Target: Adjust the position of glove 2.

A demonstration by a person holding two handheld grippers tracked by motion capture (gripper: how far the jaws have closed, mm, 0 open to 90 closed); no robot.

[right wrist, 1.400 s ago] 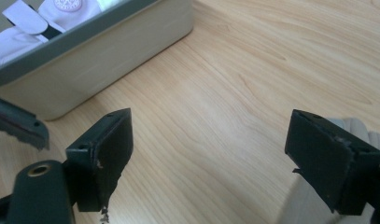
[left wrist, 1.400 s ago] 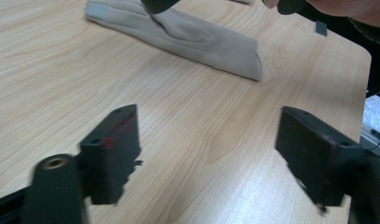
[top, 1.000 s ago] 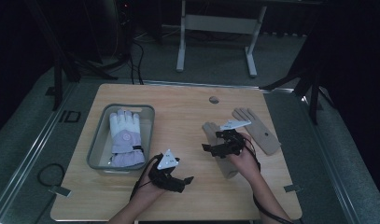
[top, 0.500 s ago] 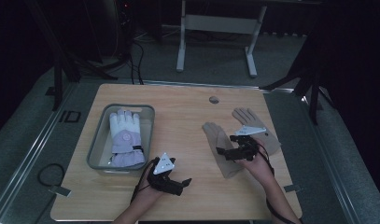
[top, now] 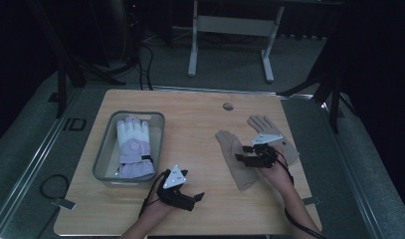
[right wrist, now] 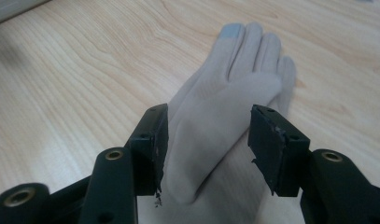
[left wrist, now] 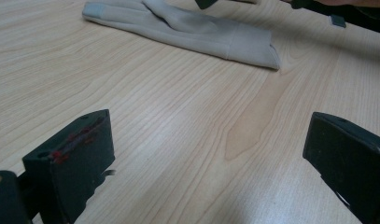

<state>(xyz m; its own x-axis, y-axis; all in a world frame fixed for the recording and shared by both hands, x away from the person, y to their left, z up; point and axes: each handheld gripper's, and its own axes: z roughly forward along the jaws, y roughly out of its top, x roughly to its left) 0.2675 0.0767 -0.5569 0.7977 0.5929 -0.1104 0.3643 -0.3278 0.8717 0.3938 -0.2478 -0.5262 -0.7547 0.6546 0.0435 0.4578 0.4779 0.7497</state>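
Two beige gloves lie flat on the right half of the table, one [top: 233, 149] nearer the middle and one [top: 267, 125] farther right. My right gripper [top: 240, 160] hovers low over the nearer glove [right wrist: 225, 102], open, with its jaws on either side of the palm and nothing gripped. My left gripper [top: 197, 198] is near the front edge, open over bare wood [left wrist: 211, 154]. In the left gripper view, the beige glove [left wrist: 192, 28] lies ahead of it.
A grey bin [top: 103, 152] at the left holds a white and lilac glove [top: 133, 144]. A small dark round object [top: 228, 106] sits on the table towards the back. Bare wood lies between the bin and the beige gloves.
My right gripper has shifted a little to the right and towards the person over the beige gloves. The left gripper has stayed where it was.
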